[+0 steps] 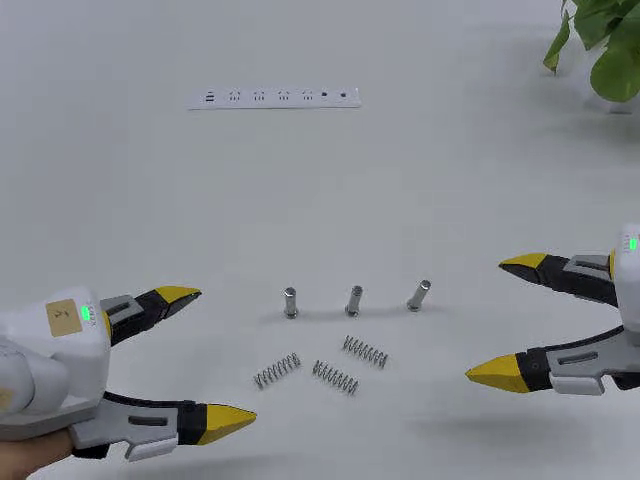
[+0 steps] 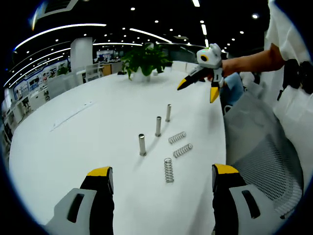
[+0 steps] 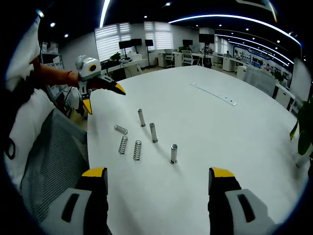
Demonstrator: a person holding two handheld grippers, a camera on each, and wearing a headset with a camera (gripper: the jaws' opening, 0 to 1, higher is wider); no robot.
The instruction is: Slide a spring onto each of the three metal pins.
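Observation:
Three short metal pins stand upright in a row on the white table: left pin (image 1: pixel 290 301), middle pin (image 1: pixel 353 300), right pin (image 1: pixel 419 295). Three loose springs lie in front of them: left spring (image 1: pixel 277 370), middle spring (image 1: pixel 335 377), right spring (image 1: pixel 365 351). The pins (image 2: pixel 158 126) and springs (image 2: pixel 168 170) also appear in the left gripper view, and the pins (image 3: pixel 153 132) and springs (image 3: pixel 137 150) in the right gripper view. My left gripper (image 1: pixel 215 355) stands open at the lower left, holding nothing. My right gripper (image 1: pixel 510 318) stands open at the right, also holding nothing.
A white power strip (image 1: pixel 274 97) lies at the far side of the table. A potted plant (image 1: pixel 598 40) stands at the far right corner. A mesh office chair (image 3: pixel 41 161) sits by the table's near edge.

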